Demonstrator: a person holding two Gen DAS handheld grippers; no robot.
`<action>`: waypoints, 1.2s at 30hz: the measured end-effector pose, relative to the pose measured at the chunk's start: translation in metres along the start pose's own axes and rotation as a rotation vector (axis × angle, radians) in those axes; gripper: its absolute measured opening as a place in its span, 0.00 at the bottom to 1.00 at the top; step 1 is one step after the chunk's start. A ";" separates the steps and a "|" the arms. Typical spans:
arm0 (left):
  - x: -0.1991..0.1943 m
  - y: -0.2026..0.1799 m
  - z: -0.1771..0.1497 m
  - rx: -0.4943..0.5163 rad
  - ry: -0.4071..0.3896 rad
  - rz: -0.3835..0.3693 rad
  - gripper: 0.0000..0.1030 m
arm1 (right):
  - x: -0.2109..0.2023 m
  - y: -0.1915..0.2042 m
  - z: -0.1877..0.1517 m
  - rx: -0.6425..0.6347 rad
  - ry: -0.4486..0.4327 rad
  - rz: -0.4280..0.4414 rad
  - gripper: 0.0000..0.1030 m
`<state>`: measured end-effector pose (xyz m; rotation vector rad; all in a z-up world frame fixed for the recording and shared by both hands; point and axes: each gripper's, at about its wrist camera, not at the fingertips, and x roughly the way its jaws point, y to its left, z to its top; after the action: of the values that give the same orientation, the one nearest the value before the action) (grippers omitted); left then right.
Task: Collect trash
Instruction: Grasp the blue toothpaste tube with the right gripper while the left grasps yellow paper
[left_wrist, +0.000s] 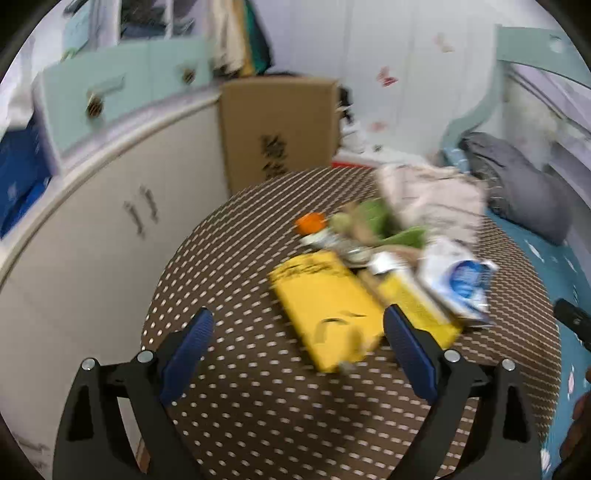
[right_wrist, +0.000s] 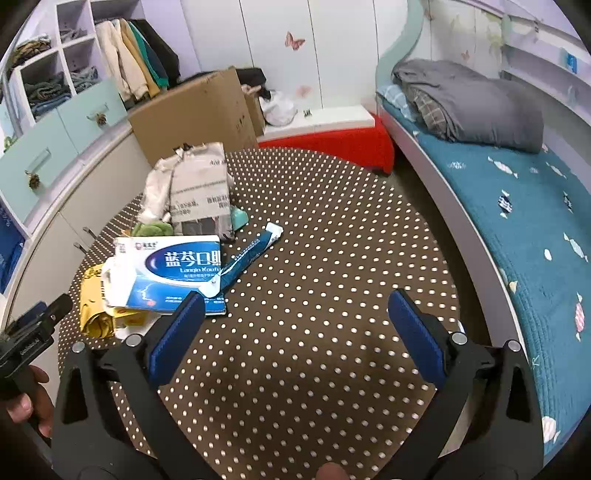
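Observation:
Trash lies piled on a round brown polka-dot table (left_wrist: 258, 398) (right_wrist: 332, 258). In the left wrist view I see a yellow packet (left_wrist: 328, 306), a bottle with an orange cap (left_wrist: 312, 223), green scraps (left_wrist: 380, 221), a crumpled newspaper bag (left_wrist: 428, 195) and a blue-and-white box (left_wrist: 460, 280). In the right wrist view the blue-and-white medicine box (right_wrist: 173, 273), a blue wrapper strip (right_wrist: 251, 254), the newspaper bag (right_wrist: 199, 192) and the yellow packet (right_wrist: 96, 306) show. My left gripper (left_wrist: 297, 325) is open just before the yellow packet. My right gripper (right_wrist: 297, 306) is open and empty above bare table, right of the box.
A cardboard box (left_wrist: 277, 129) stands behind the table by white cabinets (left_wrist: 92, 240) with mint drawers. A bed (right_wrist: 517, 206) with blue cover and grey blanket (right_wrist: 469, 103) runs along the right. A red bench (right_wrist: 332, 144) is at the back.

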<state>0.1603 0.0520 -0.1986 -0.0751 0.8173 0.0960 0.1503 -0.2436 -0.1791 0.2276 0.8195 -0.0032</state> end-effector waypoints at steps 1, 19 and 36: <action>0.007 0.004 0.001 -0.015 0.014 0.001 0.88 | 0.005 0.002 0.001 0.003 0.007 -0.001 0.94; 0.068 -0.009 0.009 -0.045 0.125 -0.158 0.46 | 0.108 0.047 0.038 -0.003 0.132 -0.031 0.34; 0.004 0.012 -0.016 0.083 0.030 -0.095 0.37 | 0.031 -0.008 0.001 0.005 0.050 0.118 0.11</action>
<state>0.1499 0.0624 -0.2126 -0.0369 0.8458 -0.0289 0.1714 -0.2487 -0.2030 0.2811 0.8550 0.1116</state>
